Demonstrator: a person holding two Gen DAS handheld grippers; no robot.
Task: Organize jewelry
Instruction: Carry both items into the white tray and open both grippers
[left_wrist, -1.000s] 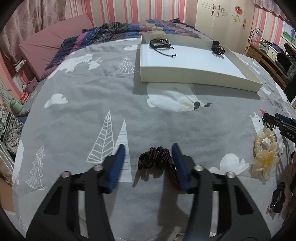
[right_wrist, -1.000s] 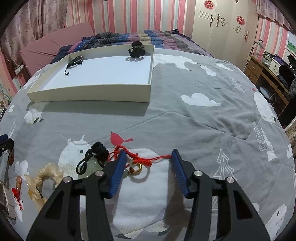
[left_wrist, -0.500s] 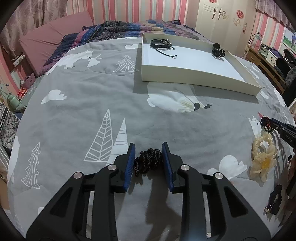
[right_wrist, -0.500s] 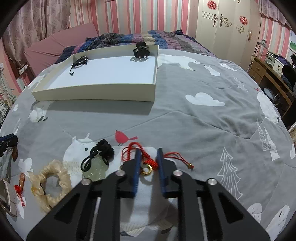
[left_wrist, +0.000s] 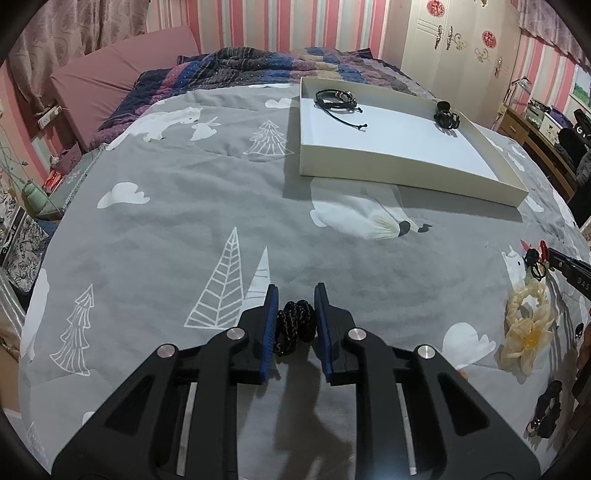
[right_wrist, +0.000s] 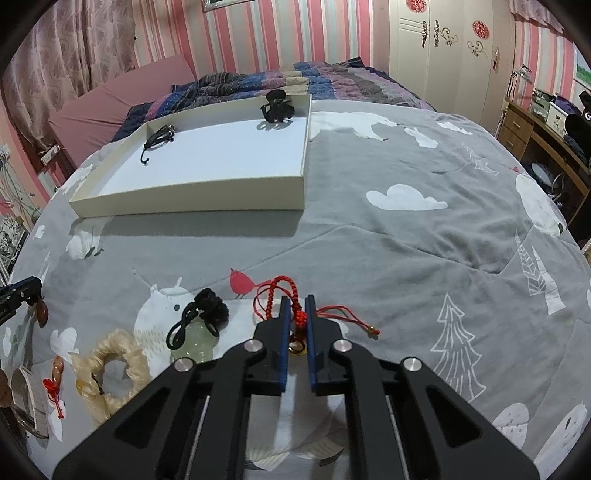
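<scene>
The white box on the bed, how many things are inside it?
2. In the white box, a black cord bracelet lies in the far left corner, and a black hair clip sits against the far wall near the right corner. Nothing else shows inside.

Left gripper (left_wrist: 295, 295) closing on dark braided cord bundle (left_wrist: 294, 325), which sits between the blue pads on the grey bed cover (left_wrist: 184, 206). White tray (left_wrist: 406, 173) farther back holds black bracelet (left_wrist: 337, 99) and black clip (left_wrist: 447, 117).
</scene>
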